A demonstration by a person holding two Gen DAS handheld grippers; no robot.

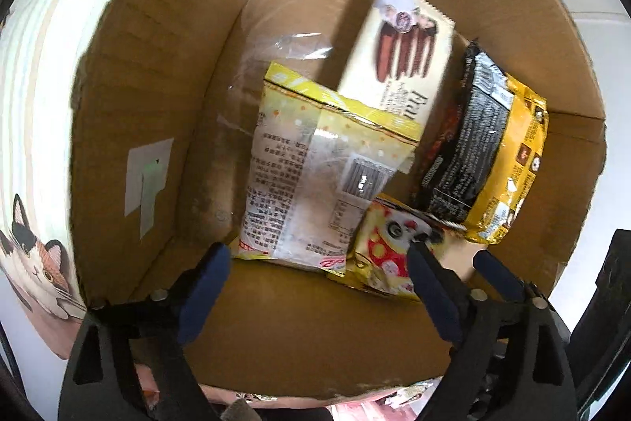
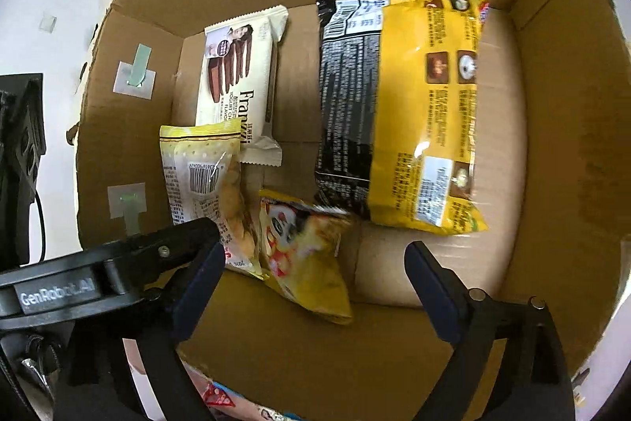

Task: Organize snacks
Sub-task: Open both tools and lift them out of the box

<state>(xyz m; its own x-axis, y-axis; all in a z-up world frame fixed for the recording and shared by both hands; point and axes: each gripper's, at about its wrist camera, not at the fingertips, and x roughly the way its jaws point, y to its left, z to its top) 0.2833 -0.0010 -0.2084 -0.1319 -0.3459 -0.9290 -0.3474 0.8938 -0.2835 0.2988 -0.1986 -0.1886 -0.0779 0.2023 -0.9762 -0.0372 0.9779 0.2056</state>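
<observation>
An open cardboard box (image 1: 130,73) (image 2: 560,145) holds several snacks. A cream wafer pack (image 1: 398,46) (image 2: 236,73) lies at the back. A black and yellow noodle bag (image 1: 485,152) (image 2: 414,105) lies on the right. A pale yellow pack with a barcode (image 1: 311,176) (image 2: 205,180) lies on the left. A small yellow panda pack (image 1: 394,247) (image 2: 307,247) lies at the front. My left gripper (image 1: 319,294) is open and empty over the near wall. My right gripper (image 2: 311,294) is open and empty above the panda pack.
White stickers with green tape (image 1: 148,180) (image 2: 134,77) sit on the box's left wall. A cat-print cloth (image 1: 35,255) lies left of the box. More snack wrappers (image 2: 221,397) show below the near wall. The left gripper's black body (image 2: 59,287) shows in the right wrist view.
</observation>
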